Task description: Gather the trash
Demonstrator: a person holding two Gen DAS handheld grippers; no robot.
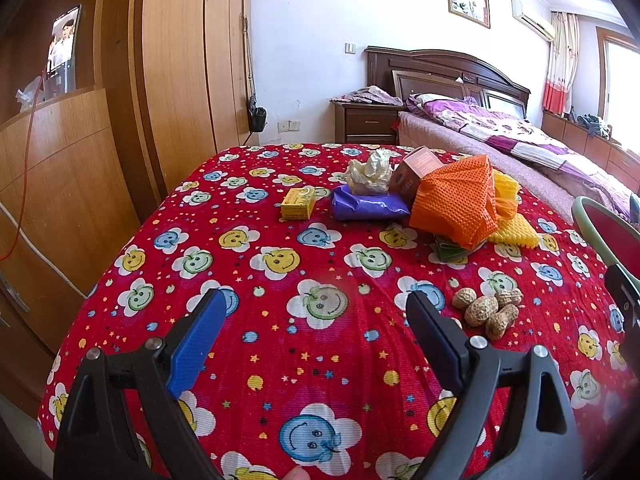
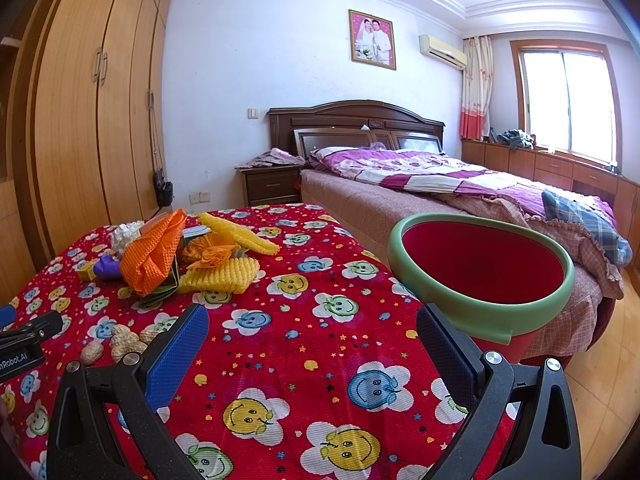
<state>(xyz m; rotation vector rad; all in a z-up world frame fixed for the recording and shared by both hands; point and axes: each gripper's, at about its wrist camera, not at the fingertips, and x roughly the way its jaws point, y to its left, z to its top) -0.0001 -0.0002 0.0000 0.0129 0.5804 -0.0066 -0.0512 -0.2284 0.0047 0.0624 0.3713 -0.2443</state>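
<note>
Trash lies on a table under a red smiley-print cloth (image 1: 280, 320). Several peanuts (image 1: 490, 308) sit just right of my left gripper (image 1: 316, 304), which is open and empty. Farther back are a small yellow box (image 1: 297, 204), a purple packet (image 1: 368, 204), a crumpled white tissue (image 1: 370, 172), an orange foam net (image 1: 456, 204) and yellow foam netting (image 1: 514, 232). My right gripper (image 2: 312, 324) is open and empty above the cloth (image 2: 320, 360). A red bin with a green rim (image 2: 480, 272) stands just to its right; the peanuts (image 2: 120, 344) and orange net (image 2: 154, 252) lie to its left.
A wooden wardrobe (image 1: 180, 60) lines the left wall. Behind the table stand a bed with purple bedding (image 2: 420, 172) and a dark nightstand (image 2: 272, 184). Wooden floor (image 2: 608, 380) shows at the right past the bin. The other gripper's tip (image 2: 28, 340) shows at the left edge.
</note>
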